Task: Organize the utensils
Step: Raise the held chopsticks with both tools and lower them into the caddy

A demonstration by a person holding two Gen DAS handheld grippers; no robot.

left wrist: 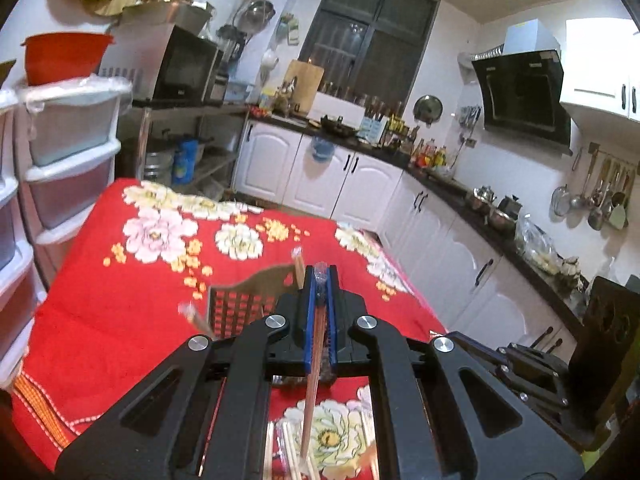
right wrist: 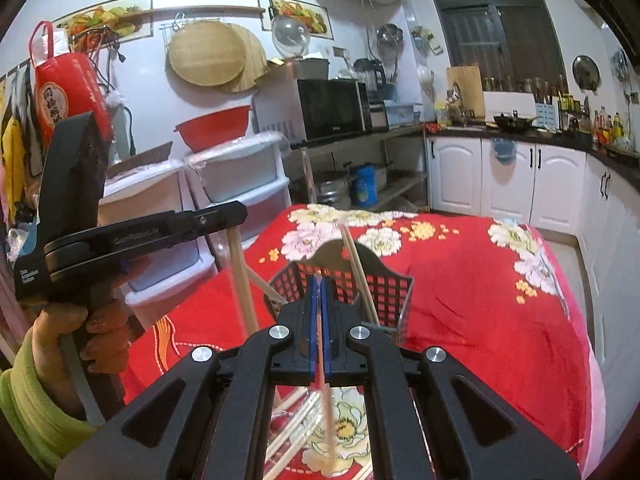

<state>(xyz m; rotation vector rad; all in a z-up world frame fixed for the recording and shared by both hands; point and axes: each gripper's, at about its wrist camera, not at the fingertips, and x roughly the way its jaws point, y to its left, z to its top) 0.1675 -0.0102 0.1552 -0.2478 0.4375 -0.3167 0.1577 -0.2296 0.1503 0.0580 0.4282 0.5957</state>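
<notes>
A dark brown lattice utensil basket [right wrist: 384,280] stands on the red flowered tablecloth [right wrist: 480,300], with chopsticks [right wrist: 358,268] leaning in it. It also shows in the left wrist view [left wrist: 244,304]. My left gripper [left wrist: 320,280] is shut on a chopstick [left wrist: 312,400] that hangs down under it, just right of the basket. My right gripper [right wrist: 319,284] is shut on a chopstick [right wrist: 326,400], just in front of the basket. Loose chopsticks [right wrist: 296,428] lie on the cloth below both grippers. The left gripper body [right wrist: 120,236] is at the left in the right wrist view.
Plastic drawer units [right wrist: 240,184] stand left of the table. White kitchen cabinets [left wrist: 360,184] and a crowded dark counter [left wrist: 480,216] run behind and to the right. A metal shelf rack [right wrist: 368,184] with pots stands behind the table.
</notes>
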